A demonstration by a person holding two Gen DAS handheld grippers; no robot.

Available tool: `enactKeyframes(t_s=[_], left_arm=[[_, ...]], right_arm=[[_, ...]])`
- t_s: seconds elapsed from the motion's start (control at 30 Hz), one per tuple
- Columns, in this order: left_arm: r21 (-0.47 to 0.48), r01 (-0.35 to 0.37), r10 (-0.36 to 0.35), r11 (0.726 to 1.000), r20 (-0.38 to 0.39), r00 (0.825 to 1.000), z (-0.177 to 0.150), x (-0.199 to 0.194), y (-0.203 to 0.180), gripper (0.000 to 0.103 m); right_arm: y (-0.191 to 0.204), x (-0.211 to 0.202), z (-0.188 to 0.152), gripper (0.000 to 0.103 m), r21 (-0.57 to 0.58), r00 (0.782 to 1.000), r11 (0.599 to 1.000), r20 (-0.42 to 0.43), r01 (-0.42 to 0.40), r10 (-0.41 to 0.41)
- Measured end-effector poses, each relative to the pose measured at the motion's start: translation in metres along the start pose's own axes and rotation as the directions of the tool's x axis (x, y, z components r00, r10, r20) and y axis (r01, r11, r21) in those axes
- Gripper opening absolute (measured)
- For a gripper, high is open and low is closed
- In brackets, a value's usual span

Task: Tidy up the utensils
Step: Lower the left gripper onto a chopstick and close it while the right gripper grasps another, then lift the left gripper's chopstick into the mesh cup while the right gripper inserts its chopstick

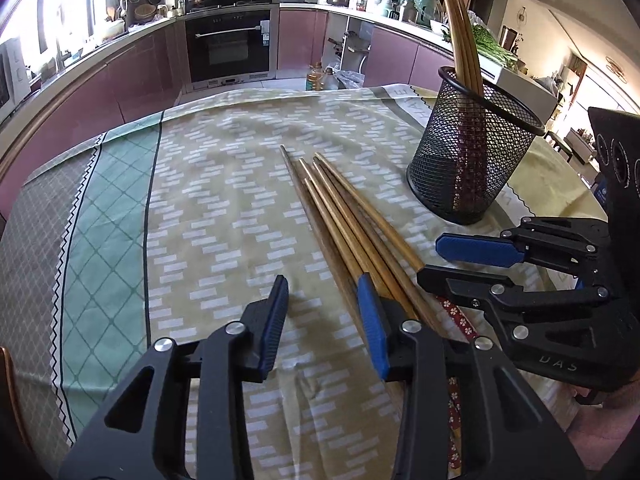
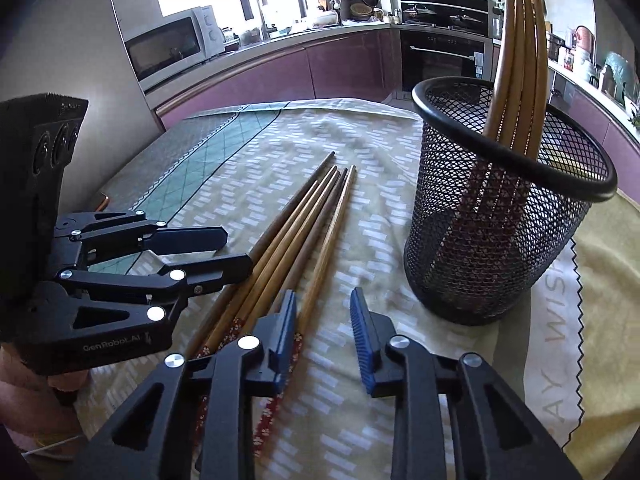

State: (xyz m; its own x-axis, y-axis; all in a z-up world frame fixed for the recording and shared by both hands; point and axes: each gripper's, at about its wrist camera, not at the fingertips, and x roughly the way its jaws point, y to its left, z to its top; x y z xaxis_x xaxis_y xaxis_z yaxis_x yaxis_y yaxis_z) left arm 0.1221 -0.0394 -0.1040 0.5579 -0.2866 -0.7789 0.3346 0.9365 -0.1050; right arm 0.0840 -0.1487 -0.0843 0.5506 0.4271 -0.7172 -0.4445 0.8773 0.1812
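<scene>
Mesh holder (image 2: 500, 240) holds upright chopsticks (image 2: 520, 60); loose chopsticks (image 1: 352, 224) on tablecloth; both claws agape, empty.

Wooden chopsticks (image 1: 348, 224), black mesh holder (image 1: 472, 152)

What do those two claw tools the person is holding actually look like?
Both are black plastic claws with silver rivets at the joints and two flat fingers faced with ribbed blue pads. The left gripper bears white "GenRobot.AI" lettering on its side; the right gripper shows "DAS". Each has a black block on top with round dark lenses. No cables show.
</scene>
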Motion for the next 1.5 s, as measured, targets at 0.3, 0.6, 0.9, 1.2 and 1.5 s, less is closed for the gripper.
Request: enactKeyframes(t_s=[0.3,0.6,0.9,1.2,1.5], left_arm=[[0.023,-0.015,0.015,1.0,-0.02,1.0,0.007,0.004,-0.001,0.03],[0.018,-0.021,0.022,1.0,-0.05,0.998,0.025,0.022,0.005,0.014],[-0.055,-0.014,0.012,0.998,-0.034,0.999,0.027,0.023,0.011,0.008],[-0.087,0.054,-0.053,0.995,0.01,0.999,0.017,-0.002,0.015,0.008],[-0.068,0.175,-0.17,0.982,0.076,0.983,0.019,-0.042,0.008,0.008]], right_arm=[[-0.003,0.005,0.006,0.021,-0.006,1.0,1.0,-0.011,0.027,-0.027],[-0.003,0.018,0.021,0.021,-0.017,0.999,0.999,-0.01,0.05,-0.051],[-0.015,0.016,0.021,0.007,0.043,1.0,0.999,-0.01,-0.008,0.008],[-0.015,-0.009,0.017,0.005,0.061,0.997,0.996,0.037,-0.07,0.068],[-0.006,-0.044,0.019,0.005,0.053,0.983,0.988,0.122,-0.147,0.14]])
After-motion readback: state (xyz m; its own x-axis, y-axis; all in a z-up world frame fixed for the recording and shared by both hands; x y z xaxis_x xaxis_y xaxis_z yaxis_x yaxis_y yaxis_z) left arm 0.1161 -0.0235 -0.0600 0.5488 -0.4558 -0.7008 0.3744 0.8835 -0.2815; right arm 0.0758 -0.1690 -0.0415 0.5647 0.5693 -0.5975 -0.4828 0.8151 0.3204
